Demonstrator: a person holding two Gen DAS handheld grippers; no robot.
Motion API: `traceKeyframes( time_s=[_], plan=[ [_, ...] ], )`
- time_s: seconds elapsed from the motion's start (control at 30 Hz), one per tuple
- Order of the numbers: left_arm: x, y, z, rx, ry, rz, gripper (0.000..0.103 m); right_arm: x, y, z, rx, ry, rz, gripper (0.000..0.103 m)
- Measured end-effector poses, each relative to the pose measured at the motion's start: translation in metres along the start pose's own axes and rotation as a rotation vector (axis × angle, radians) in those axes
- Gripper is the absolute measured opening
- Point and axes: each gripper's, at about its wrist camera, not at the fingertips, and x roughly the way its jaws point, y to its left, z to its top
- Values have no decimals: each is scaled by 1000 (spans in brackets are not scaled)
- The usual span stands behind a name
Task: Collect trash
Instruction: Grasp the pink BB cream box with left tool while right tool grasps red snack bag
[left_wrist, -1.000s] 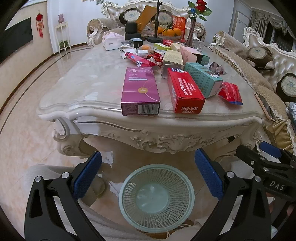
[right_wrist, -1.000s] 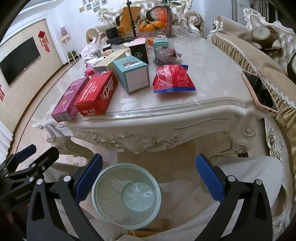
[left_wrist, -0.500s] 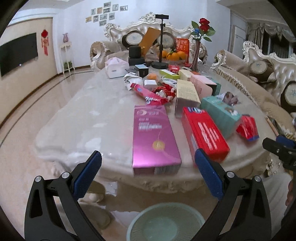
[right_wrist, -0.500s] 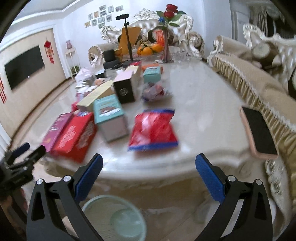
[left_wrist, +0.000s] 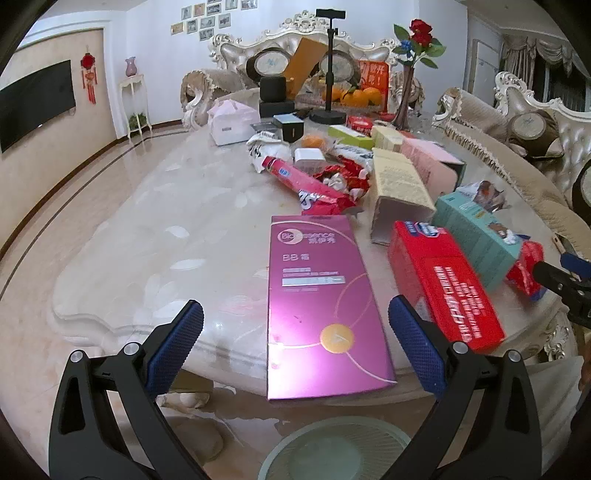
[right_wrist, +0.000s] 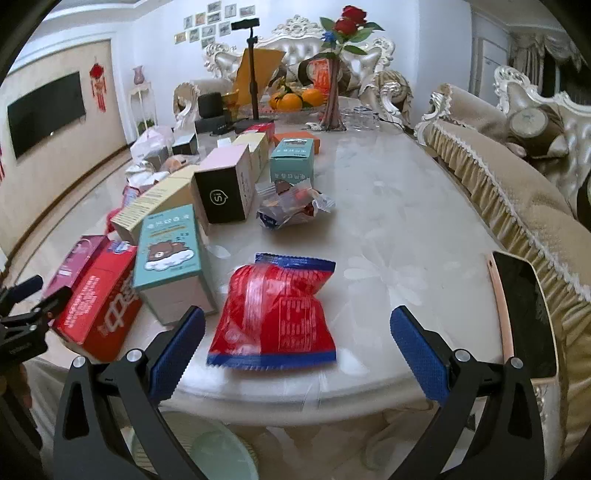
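Two fisheye views look along two pairs of hand-held tongs toward a marble counter (left_wrist: 155, 206) crowded with packaging.

In the left wrist view, the left tongs (left_wrist: 295, 343) stand wide apart and hold nothing, their blue pads either side of a pink box (left_wrist: 317, 306) that lies flat at the counter's near edge, its near end overhanging slightly. At 3 o'clock from the pink box lies a red box (left_wrist: 443, 288), and just beyond that a teal box (left_wrist: 480, 240). At 12 o'clock from the pink box a long red snack wrapper (left_wrist: 306, 184) lies beside a cream box (left_wrist: 399, 188). At 6 o'clock, on the floor below the counter edge, sits a pale green mesh basket (left_wrist: 332, 446), only partly in frame. The tip of the other tongs shows at the right edge.

The right wrist view shows what the left barely catches: a red snack bag (right_wrist: 275, 314) with blue ends, lying flat near the counter edge directly between the open, empty right tongs (right_wrist: 297, 347). At 12 o'clock from the bag sits a crumpled clear wrapper (right_wrist: 291, 206). At 9 o'clock stands the teal box (right_wrist: 170, 266), with the red box (right_wrist: 99, 302) beside it. At 3 o'clock a phone (right_wrist: 524, 314) in a pink case lies at the counter's right edge, seen only here. The basket's rim (right_wrist: 207, 450) appears at 7 o'clock.
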Motion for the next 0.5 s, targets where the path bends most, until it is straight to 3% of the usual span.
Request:
traceKeyframes(
  time_s=[0.2, 0.23, 0.27, 0.37, 0.43, 0.47, 0.5],
  plan=[
    [13, 0, -2, 25, 27, 31, 97, 18, 8, -2, -60, 30, 8, 94],
    [14, 0, -2, 28, 31, 34, 90, 21, 9, -2, -74, 32, -3, 92],
    [16, 0, -3, 31, 38, 25, 88, 24, 9, -3, -84, 42, -6, 85],
    [16, 0, -1, 41, 24, 18, 62, 26, 3, -3, -58, 50, 38, 70],
    [18, -1, 2, 46, 31, 21, 57, 23, -1, -2, -43, 54, 37, 63],
    [18, 0, 3, 45, 32, 15, 57, 21, -3, -3, -34, 52, 50, 44],
    [18, 0, 3, 46, 32, 7, 57, 19, -6, -2, -11, 57, 79, 41]
  ],
)
